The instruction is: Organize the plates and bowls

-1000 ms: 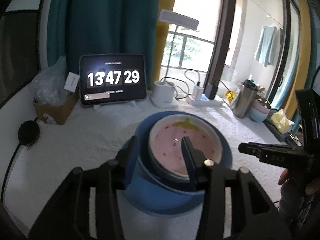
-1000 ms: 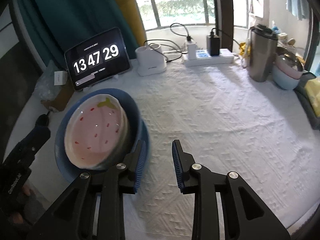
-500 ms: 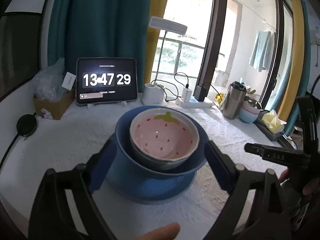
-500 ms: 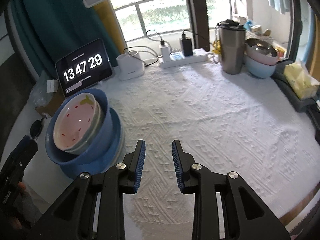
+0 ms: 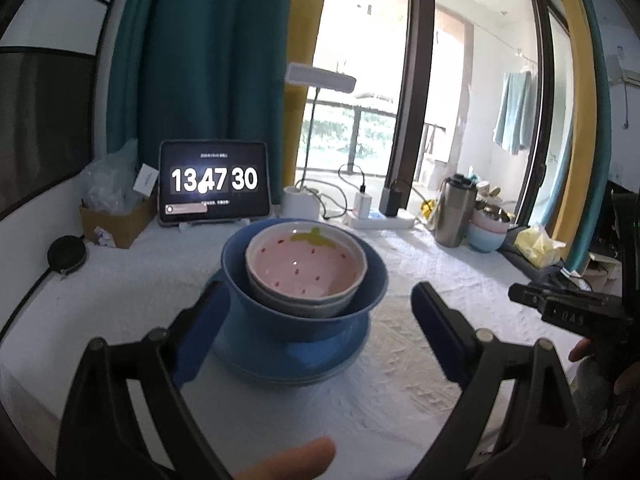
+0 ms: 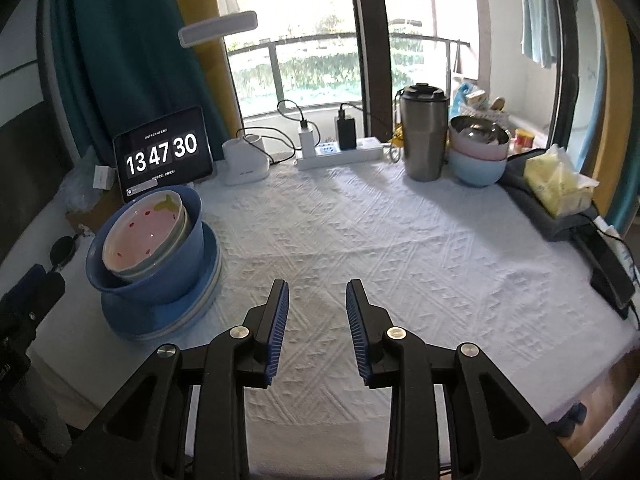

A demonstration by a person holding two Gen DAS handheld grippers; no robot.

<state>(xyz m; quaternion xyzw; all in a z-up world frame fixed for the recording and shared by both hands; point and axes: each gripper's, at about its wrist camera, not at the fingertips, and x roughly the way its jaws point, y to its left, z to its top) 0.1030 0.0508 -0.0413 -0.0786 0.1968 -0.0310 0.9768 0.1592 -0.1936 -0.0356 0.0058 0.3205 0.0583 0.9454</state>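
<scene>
- Left gripper [image 5: 316, 320]: jaws wide apart, nothing clamped. Its blue pads [image 5: 200, 332] flank the near side of the dish stack without touching it.
- Right gripper [image 6: 317, 330]: jaws narrow and opening, nothing between them. It hangs over bare tablecloth [image 6: 400, 248] near the table's front edge, to the right of the stack.
- A fingertip [image 5: 288, 462] shows at the lower edge of the left wrist view.
- Stack, near the table's left edge: a plate [image 5: 296, 360] lies on the cloth; a blue bowl [image 5: 288, 320] stands on the plate; a pink bowl [image 5: 306, 268] with red specks and a green leaf mark sits nested inside the blue bowl, tilted slightly.
- Behind the stack, at the back-left corner: a tablet [image 6: 162, 156] stands upright showing a clock.
- Left of the tablet: a cardboard box [image 5: 116, 224] with a plastic bag in it.
- Back edge, middle: a white lamp base [image 6: 245, 162], then a power strip [image 6: 340, 152] with chargers plugged in.
- Back-right corner: a steel tumbler [image 6: 424, 132]; just beside it, stacked bowls [image 6: 476, 152], metal in pink in pale blue.
- Right edge: a yellow tissue pack [image 6: 560, 182] on a dark cloth.
</scene>
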